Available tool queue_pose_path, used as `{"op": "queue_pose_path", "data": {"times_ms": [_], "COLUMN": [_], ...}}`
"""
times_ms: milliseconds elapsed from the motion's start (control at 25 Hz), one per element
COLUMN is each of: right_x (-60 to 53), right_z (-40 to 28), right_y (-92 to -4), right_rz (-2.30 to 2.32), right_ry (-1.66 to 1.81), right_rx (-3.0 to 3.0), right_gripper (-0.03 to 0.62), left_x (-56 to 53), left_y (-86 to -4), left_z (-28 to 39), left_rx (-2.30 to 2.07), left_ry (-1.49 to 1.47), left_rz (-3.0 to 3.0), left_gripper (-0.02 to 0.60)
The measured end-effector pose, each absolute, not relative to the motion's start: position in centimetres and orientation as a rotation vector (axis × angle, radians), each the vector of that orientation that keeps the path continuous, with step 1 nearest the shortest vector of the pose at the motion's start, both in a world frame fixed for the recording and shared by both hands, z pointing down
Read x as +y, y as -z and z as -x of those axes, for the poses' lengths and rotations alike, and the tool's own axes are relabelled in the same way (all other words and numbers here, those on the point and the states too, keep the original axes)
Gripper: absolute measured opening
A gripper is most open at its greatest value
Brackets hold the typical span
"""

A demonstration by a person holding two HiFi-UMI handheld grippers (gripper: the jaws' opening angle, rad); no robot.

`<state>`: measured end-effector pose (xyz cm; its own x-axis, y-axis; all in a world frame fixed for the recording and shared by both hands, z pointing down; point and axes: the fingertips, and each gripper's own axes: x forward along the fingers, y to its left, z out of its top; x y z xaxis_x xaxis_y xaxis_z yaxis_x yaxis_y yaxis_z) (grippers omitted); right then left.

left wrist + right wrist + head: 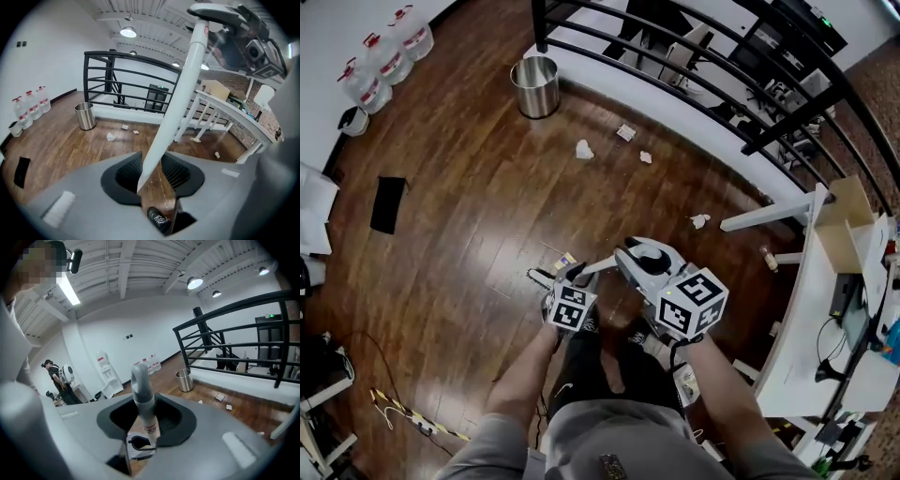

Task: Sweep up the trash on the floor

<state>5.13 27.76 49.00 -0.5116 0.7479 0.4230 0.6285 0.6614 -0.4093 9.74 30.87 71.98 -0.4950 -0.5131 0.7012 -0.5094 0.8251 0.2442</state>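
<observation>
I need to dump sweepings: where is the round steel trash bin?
Head view, upper left: the round steel trash bin stands on the wooden floor beside the black railing's end post, a crumpled white paper scrap lower right of it.

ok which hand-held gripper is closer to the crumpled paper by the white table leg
Right. The right hand-held gripper is below and left of the crumpled paper in the head view; the left hand-held gripper is further left and lower, beyond the right one.
</observation>
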Motion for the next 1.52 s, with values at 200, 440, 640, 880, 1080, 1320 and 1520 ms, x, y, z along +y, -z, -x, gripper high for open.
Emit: {"op": "queue_pose_path", "data": {"times_ms": [200,440,640,880,1080,1320,1520], "right_x": [26.3,22.3,17.5,11.2,7.4,4.5,3.4], "right_z": [-1.1,4.8,10.6,18.0,24.4,30.0,33.3], "right_y": [-49.8,-49.9,-49.9,-49.7,-49.0,-48.2,-47.6], "right_rz": [1.03,0.979,0.93,0.895,0.888,0.837,0.776], "right_ry": [-0.227,-0.203,-0.214,-0.234,-0.229,-0.223,-0.203], "right_rx": [-2.314,-2.362,-2.406,-2.436,-2.464,-2.51,-2.541], "right_gripper": [0.095,0.094,0.095,0.095,0.094,0.095,0.095], "left_x": [29.3,25.0,20.4,14.5,10.7,7.4,5.7], "left_y": [-72.7,-73.1,-73.1,-72.9,-72.4,-71.9,-71.4], "left_z": [-5.4,0.3,6.5,14.4,21.4,27.8,31.7], "left_rx": [-2.169,-2.157,-2.155,-2.152,-2.165,-2.166,-2.161], "left_ry": [-0.013,-0.004,-0.03,-0.074,-0.082,-0.116,-0.136], "left_rz": [-0.776,-0.825,-0.86,-0.861,-0.844,-0.892,-0.95], "left_gripper": [0.132,0.132,0.13,0.13,0.13,0.13,0.129]}}
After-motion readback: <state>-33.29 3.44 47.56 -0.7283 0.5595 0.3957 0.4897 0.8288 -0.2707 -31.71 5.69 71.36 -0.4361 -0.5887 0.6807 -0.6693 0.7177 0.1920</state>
